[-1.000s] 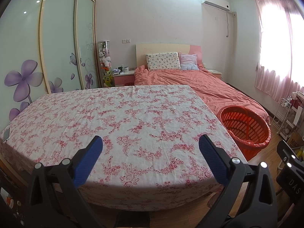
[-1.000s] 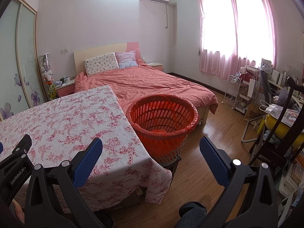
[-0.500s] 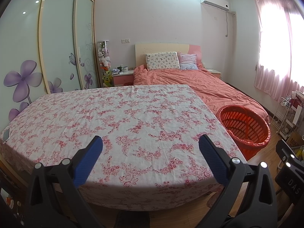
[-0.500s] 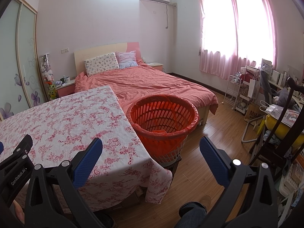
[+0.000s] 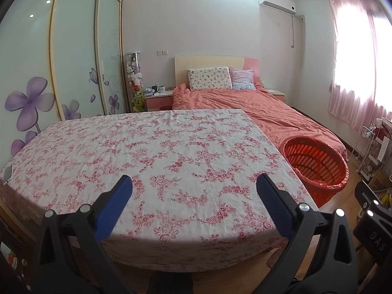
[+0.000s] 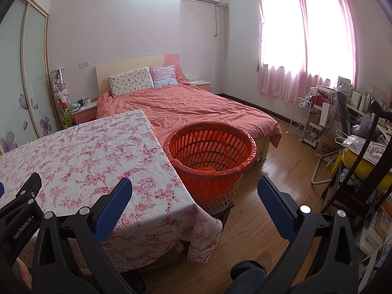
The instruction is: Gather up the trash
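Observation:
An orange slatted basket [image 6: 210,156] lined with an orange bag stands on a low stand at the table's right corner; it also shows in the left wrist view [image 5: 316,166]. My left gripper [image 5: 193,191] is open and empty above the near edge of the table [image 5: 156,152], which has a pink floral cloth. My right gripper [image 6: 193,193] is open and empty, held over the table's right corner and the floor in front of the basket. I see no loose trash on the cloth.
A bed with a salmon cover [image 6: 196,107] lies behind the table and basket. A phone [image 5: 7,174] lies at the table's left edge. A white trolley [image 6: 301,120], chair and cluttered shelves [image 6: 362,147] line the right wall. Sliding wardrobe doors [image 5: 73,56] stand left.
Both views have shifted very slightly; the grippers stay open and empty. Nothing else has moved.

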